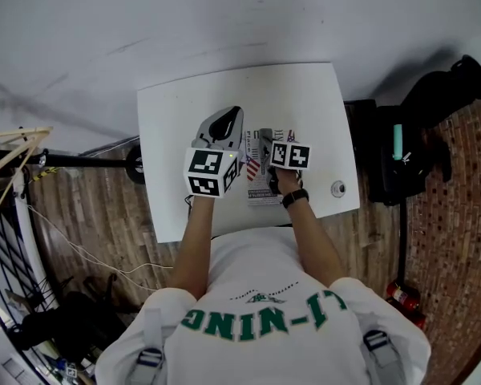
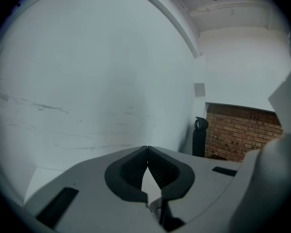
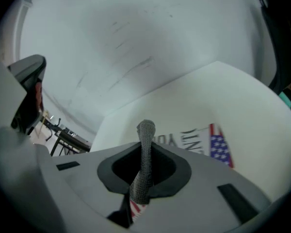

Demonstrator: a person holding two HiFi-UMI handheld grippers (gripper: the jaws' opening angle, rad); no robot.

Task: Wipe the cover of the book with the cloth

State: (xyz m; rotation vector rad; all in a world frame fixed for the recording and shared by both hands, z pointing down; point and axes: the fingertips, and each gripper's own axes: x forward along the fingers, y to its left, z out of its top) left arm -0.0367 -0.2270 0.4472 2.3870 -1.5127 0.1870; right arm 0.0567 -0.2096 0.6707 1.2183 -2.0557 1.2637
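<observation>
**A:** Right gripper (image 3: pixel 144 147) is clamped on the grey cloth (image 3: pixel 146 129), which pokes up between its jaws.

**B:** And the book (image 1: pixel 259 186)?

**A:** Directly beneath it on the white table (image 1: pixel 305 95), long axis 12 to 6 in the head view. Left gripper (image 1: pixel 228 120) sits at its 9 o'clock, jaws together, empty. I'd say the right is nearer.

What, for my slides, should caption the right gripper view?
Right gripper shut on grey cloth over the flag-printed book.

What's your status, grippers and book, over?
Left gripper shut, empty. Right gripper shut on cloth, over book. Small round object on table, apart from book.
</observation>
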